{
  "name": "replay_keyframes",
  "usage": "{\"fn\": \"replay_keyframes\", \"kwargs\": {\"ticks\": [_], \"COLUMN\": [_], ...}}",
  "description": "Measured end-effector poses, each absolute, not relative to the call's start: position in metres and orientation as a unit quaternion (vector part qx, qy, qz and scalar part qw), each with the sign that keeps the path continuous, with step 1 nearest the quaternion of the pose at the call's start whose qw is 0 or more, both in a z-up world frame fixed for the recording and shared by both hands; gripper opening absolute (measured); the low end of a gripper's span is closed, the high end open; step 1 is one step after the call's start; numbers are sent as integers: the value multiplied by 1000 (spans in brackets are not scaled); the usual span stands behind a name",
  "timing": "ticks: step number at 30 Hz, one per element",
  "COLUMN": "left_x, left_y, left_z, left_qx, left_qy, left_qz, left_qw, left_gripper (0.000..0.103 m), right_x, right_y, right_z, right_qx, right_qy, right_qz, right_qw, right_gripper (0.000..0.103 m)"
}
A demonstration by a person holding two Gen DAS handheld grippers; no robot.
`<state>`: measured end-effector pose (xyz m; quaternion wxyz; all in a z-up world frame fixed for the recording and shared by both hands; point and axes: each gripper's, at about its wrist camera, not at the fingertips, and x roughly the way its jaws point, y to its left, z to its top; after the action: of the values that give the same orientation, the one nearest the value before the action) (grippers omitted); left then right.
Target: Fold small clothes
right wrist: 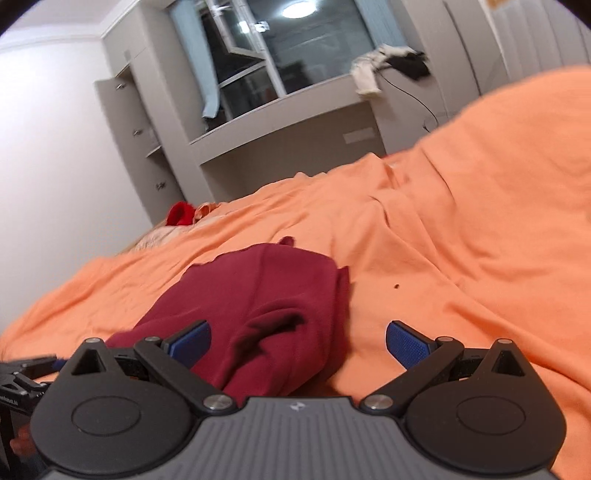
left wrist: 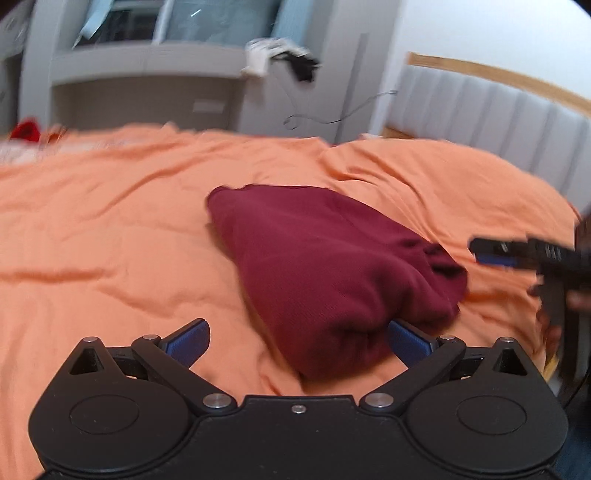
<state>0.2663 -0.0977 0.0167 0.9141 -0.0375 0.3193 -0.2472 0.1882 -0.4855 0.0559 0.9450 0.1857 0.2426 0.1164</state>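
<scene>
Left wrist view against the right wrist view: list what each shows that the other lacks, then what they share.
Only the left wrist view shows the padded grey headboard with a wooden rim and the right gripper seen from the side. Only the right wrist view shows the grey drawer unit with small knobs and a round ceiling light reflected in the window. Both show the dark red knitted garment bunched on the orange bedsheet, the small red cloth at the far edge, and open jaws.
</scene>
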Motion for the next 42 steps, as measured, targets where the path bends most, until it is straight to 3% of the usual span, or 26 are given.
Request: {"fn": "replay_keyframes", "kwargs": {"ticks": [8,15,19,25,33,42], "left_x": [320,352,376,402,402,404], "left_y": [-108,-79,-83,-78,-102,-98], "left_z": [31,37,14,-28,-25,-27], "left_qx": [-40,-170,-161,-249,-174,-135], "left_qy": [336,273,310,368,373,395], "left_qz": [-287,-341,-286,-305,-288,-275], "left_qw": [896,883,892,842,865,866], "left_gripper": [102,102,102,102,102,102], "right_x": [264,292,301,301,296,295], "right_y": [-511,-499,-492,-498,-496,-491], "right_z": [26,6,0,-8,-12,-10], "right_qx": [279,288,273,320,326,309], "right_qy": [242,268,288,265,260,267], "right_qz": [152,160,151,147,137,103], "right_qw": [917,906,905,898,899,907], "right_gripper": [103,103,103,103,101,85]}}
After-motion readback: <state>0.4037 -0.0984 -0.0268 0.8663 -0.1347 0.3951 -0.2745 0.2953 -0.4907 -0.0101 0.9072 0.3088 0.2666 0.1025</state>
